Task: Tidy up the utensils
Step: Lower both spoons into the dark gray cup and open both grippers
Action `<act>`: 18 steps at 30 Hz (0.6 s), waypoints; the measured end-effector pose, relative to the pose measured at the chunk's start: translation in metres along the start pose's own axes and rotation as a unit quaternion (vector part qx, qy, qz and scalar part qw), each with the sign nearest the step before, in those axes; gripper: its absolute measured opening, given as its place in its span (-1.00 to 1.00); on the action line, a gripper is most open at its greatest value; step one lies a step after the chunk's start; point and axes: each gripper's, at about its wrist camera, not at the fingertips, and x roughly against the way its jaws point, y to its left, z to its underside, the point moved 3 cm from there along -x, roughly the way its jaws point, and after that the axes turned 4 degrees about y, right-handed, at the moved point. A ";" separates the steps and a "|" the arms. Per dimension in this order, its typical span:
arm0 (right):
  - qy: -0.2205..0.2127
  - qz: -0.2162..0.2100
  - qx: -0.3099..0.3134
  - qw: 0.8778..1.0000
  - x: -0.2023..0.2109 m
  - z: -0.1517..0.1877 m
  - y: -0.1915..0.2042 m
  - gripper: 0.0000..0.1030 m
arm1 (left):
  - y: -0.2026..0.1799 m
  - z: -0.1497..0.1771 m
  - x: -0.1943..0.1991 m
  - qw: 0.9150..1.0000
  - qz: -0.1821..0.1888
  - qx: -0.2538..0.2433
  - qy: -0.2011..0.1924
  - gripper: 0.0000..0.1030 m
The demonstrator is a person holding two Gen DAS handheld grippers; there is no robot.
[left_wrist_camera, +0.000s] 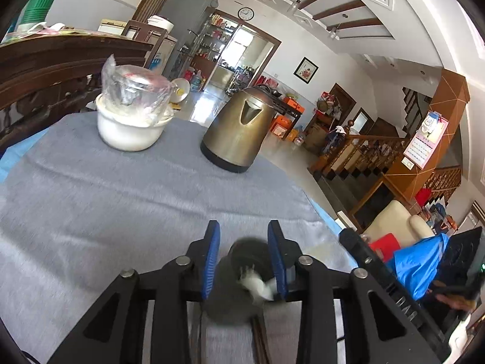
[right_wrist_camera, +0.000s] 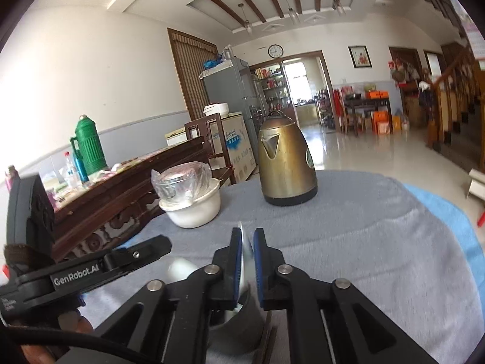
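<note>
**Utensils partly in holder, sorting underway**

Left wrist view: dark utensil holder (left_wrist_camera: pixel 239 276) sits on grey cloth (left_wrist_camera: pixel 121 200) btwn the left gripper (left_wrist_camera: pixel 244 236) fingers. Pads look just clear of it, so released, not clamped. White blurred utensil end (left_wrist_camera: pixel 257 285) pokes out of the cup.

Right wrist view: right gripper (right_wrist_camera: pixel 248 242) slightly parted w/ a thin silvery utensil (right_wrist_camera: pixel 246 257) btwn the pads, over the holder (right_wrist_camera: pixel 242 318); looks let go. Dark sticks (right_wrist_camera: pixel 266 339), maybe chopsticks, lie beside the cup. Judging by that, at least 1 item left.
</note>
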 end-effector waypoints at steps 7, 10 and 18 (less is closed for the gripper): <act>-0.019 -0.032 -0.054 0.998 0.034 0.006 0.002 -0.50 | 0.019 0.031 0.040 0.999 -0.045 0.005 0.001 -0.09; -0.028 -0.029 -0.074 0.996 0.049 0.015 -0.004 -0.50 | 0.028 0.050 0.046 0.997 -0.078 -0.005 0.027 -0.01; 0.067 -0.006 -0.066 0.996 0.057 0.060 -0.022 -0.52 | 0.039 0.100 0.033 0.986 -0.122 -0.023 0.108 -0.01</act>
